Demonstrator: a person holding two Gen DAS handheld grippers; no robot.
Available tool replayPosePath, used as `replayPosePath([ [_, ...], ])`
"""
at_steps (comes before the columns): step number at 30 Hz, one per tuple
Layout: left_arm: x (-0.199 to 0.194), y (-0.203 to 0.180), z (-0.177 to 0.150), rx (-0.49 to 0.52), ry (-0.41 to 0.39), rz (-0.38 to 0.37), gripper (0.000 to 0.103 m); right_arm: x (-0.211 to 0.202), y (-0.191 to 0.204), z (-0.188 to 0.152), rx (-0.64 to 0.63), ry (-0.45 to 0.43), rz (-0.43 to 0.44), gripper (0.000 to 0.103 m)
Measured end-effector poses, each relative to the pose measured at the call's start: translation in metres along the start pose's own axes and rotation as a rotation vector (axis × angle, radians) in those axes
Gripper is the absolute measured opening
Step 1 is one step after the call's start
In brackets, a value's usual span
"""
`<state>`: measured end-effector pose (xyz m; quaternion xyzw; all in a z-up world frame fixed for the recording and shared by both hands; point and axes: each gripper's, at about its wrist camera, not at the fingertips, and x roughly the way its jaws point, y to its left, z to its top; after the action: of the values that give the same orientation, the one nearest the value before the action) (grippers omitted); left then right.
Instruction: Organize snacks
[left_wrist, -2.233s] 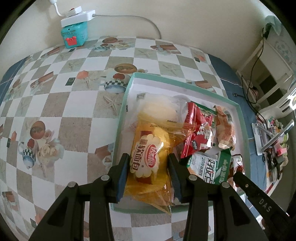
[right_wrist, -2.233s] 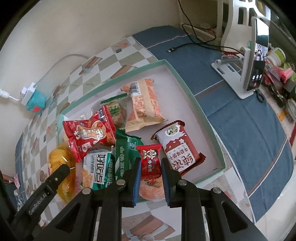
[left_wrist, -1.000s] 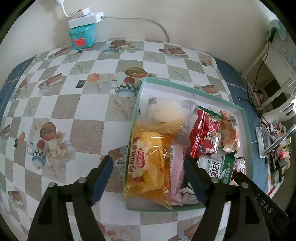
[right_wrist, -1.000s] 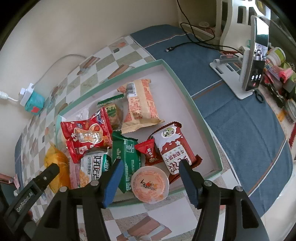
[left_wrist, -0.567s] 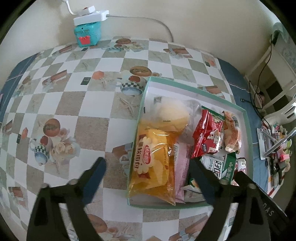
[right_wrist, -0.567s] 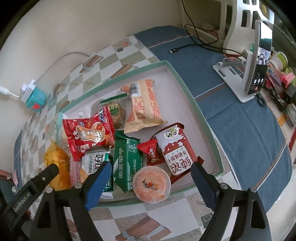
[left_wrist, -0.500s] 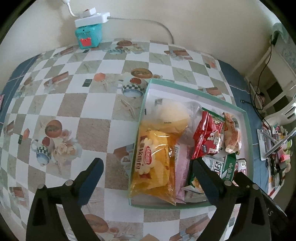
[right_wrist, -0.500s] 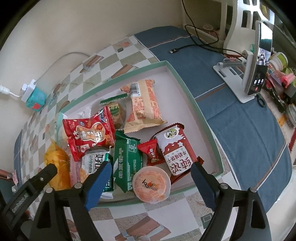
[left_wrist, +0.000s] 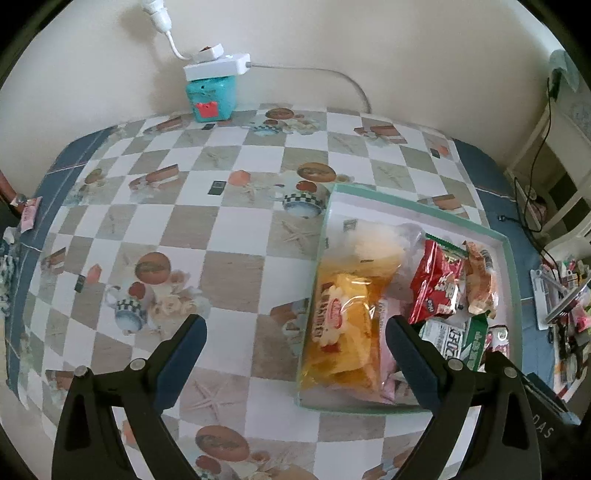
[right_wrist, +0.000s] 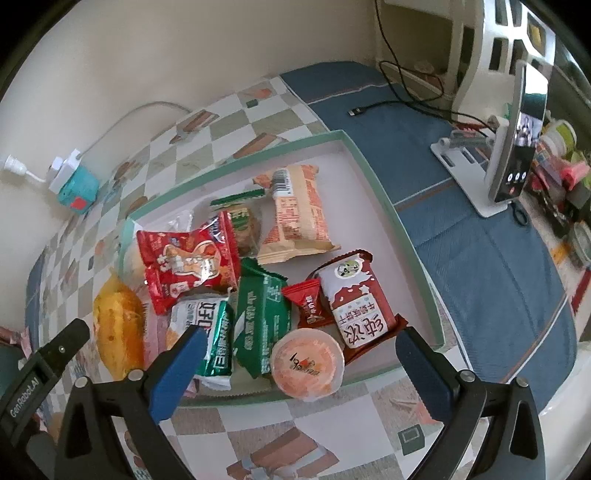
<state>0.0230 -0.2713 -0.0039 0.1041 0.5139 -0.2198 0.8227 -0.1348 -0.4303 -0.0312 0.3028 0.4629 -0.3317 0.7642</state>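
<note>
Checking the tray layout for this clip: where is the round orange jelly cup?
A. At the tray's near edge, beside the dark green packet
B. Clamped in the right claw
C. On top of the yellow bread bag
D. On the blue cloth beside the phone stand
A: the jelly cup lies at the tray's near edge beside the dark green packet, untouched by the opening right claw.

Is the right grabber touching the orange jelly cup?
Apart. The right wrist view shows the right gripper opening, its blue pads well clear of the jelly cup on both sides.

Glossy plastic snack wrappers on a smooth printed tablecloth
</note>
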Motion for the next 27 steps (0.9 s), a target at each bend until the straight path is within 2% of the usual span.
replayPosePath([
  [13, -0.041, 0.024, -0.029, 0.043, -0.057, 0.220, 0.098, -0.029, 0.031, -0.032, -0.088, -0.054, -0.011, 0.103],
  [21, -0.061, 0.051, -0.060, 0.031, -0.056, 0.252, 0.098, -0.054, 0.054, -0.061, -0.156, -0.113, -0.009, 0.103],
  [27, -0.061, 0.072, -0.085, 0.030, -0.037, 0.296, 0.098, -0.060, 0.058, -0.082, -0.169, -0.113, 0.004, 0.103],
])
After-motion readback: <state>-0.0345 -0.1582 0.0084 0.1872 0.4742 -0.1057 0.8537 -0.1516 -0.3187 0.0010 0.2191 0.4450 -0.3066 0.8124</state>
